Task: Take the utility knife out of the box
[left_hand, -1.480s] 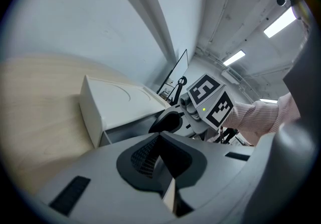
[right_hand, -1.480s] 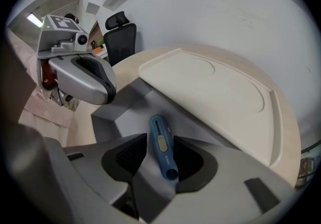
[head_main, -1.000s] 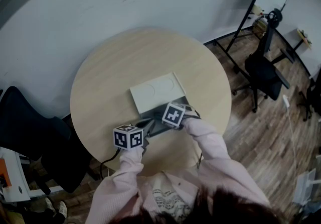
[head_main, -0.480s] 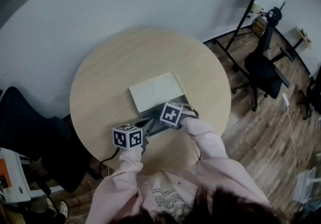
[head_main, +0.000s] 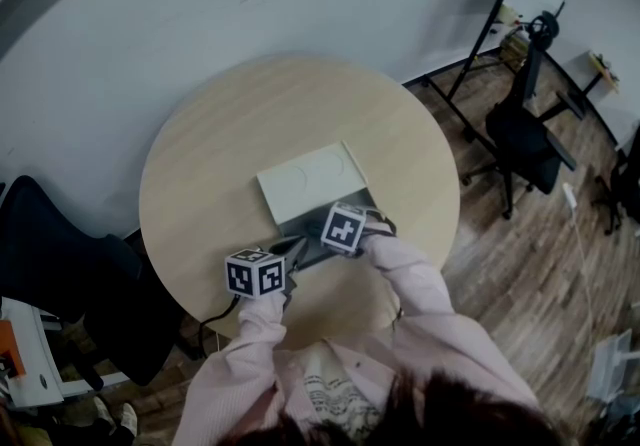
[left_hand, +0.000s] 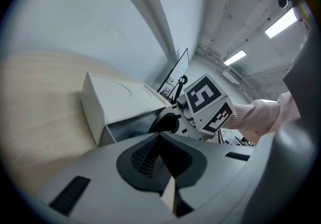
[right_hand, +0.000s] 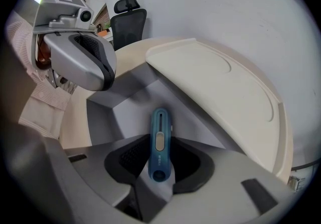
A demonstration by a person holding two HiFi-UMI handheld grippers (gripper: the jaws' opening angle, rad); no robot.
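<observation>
A white box (head_main: 310, 177) lies on the round wooden table (head_main: 200, 164), its grey drawer (head_main: 318, 254) pulled out toward me. The blue utility knife (right_hand: 159, 142) lies in the drawer (right_hand: 125, 110). My right gripper (right_hand: 159, 170) points steeply down over the knife. Its jaws are closing, with the knife's near end between them and a small gap at each pad. In the head view this gripper (head_main: 338, 246) hides the knife. My left gripper (left_hand: 165, 168) is shut on the drawer's thin near edge at the left (head_main: 292, 260).
The box's flat top (right_hand: 225, 87) overhangs the drawer's far end. A black office chair (head_main: 525, 149) and a whiteboard stand are on the wooden floor to the right. Another dark chair (head_main: 60, 264) is close to the table's left edge.
</observation>
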